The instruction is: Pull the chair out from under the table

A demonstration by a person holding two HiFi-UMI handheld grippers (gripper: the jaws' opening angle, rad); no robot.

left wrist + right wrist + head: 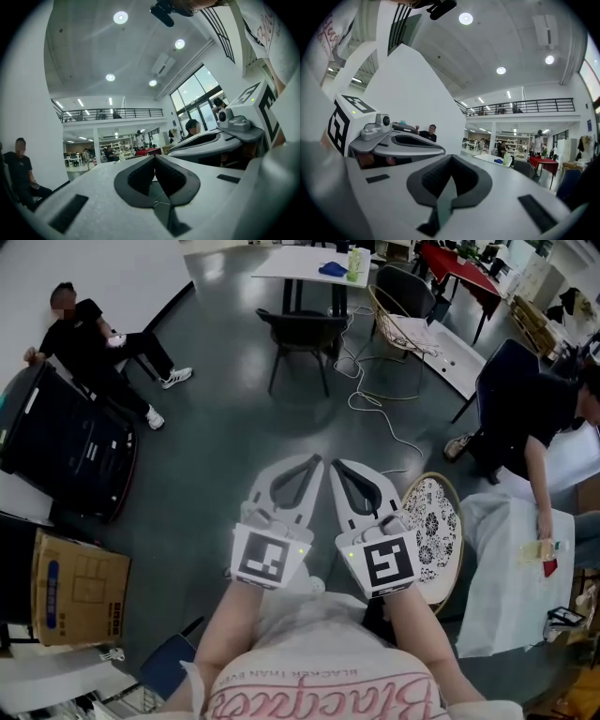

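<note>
The dark chair [302, 334] stands at the near side of the white table [291, 263], far across the floor from me. In the right gripper view the same chair [524, 168] shows small beside that table [490, 159]. My left gripper [315, 462] and right gripper [338, 466] are held side by side in front of my body, level and pointing toward the chair. Both are shut with nothing between the jaws. The left gripper's [154, 157] pads meet at the tip, and so do the right gripper's [451, 157].
A person sits on the floor [94, 343] at the left by a black case [66, 446]. A cardboard box [80, 587] lies near left. A round patterned seat [433, 521] and a white covered table [516, 568] with a person bent over it stand at right. Cables [375, 399] trail on the floor.
</note>
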